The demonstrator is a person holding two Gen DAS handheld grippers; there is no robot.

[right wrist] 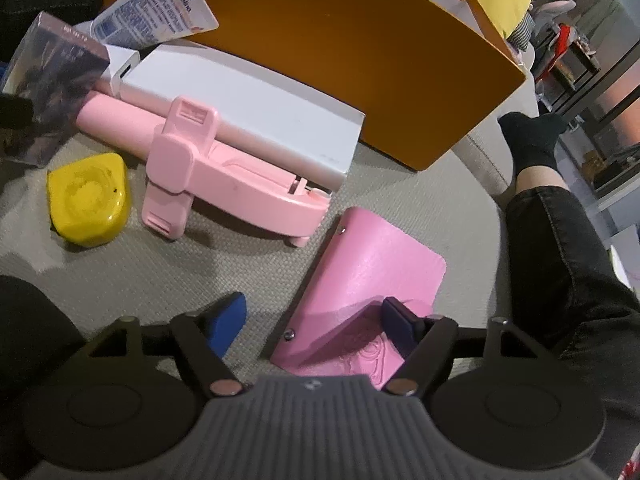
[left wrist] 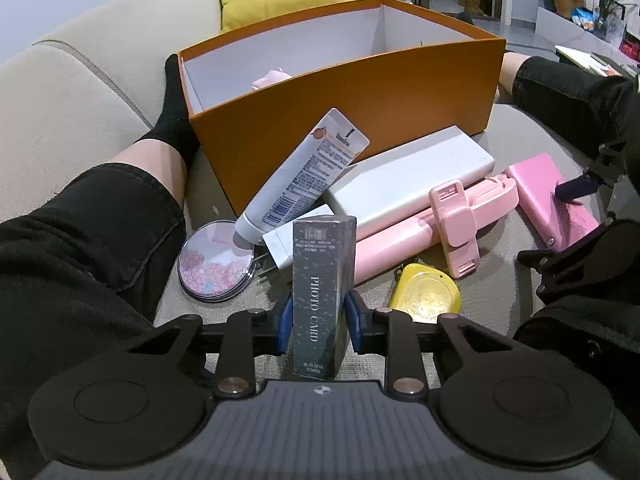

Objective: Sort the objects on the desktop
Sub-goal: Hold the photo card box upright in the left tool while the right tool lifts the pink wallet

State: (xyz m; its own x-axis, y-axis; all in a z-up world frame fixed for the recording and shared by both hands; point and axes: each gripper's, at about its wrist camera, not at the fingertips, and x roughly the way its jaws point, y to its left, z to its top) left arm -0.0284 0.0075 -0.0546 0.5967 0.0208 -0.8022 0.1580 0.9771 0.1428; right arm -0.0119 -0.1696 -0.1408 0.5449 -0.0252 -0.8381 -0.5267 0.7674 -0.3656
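My left gripper (left wrist: 320, 316) is shut on a dark box printed PHOTO CARD (left wrist: 322, 272), held upright between the blue pads above the grey cushion; the same box shows at the far left of the right wrist view (right wrist: 52, 80). My right gripper (right wrist: 314, 316) is open over a pink wallet (right wrist: 368, 276) lying flat. Its right pad hovers above the wallet and its left pad is over bare cushion. An open orange box (left wrist: 360, 104) stands behind the pile, with a pink item (left wrist: 272, 78) inside.
Loose on the cushion are a lotion tube (left wrist: 304, 172), a white power bank (left wrist: 412, 176), a pink phone-holder stick (left wrist: 452, 220), a yellow round case (left wrist: 426, 292), a round mirror (left wrist: 216, 260) and a white charger plug (left wrist: 280, 244). A person's legs (left wrist: 80, 240) flank the pile on both sides.
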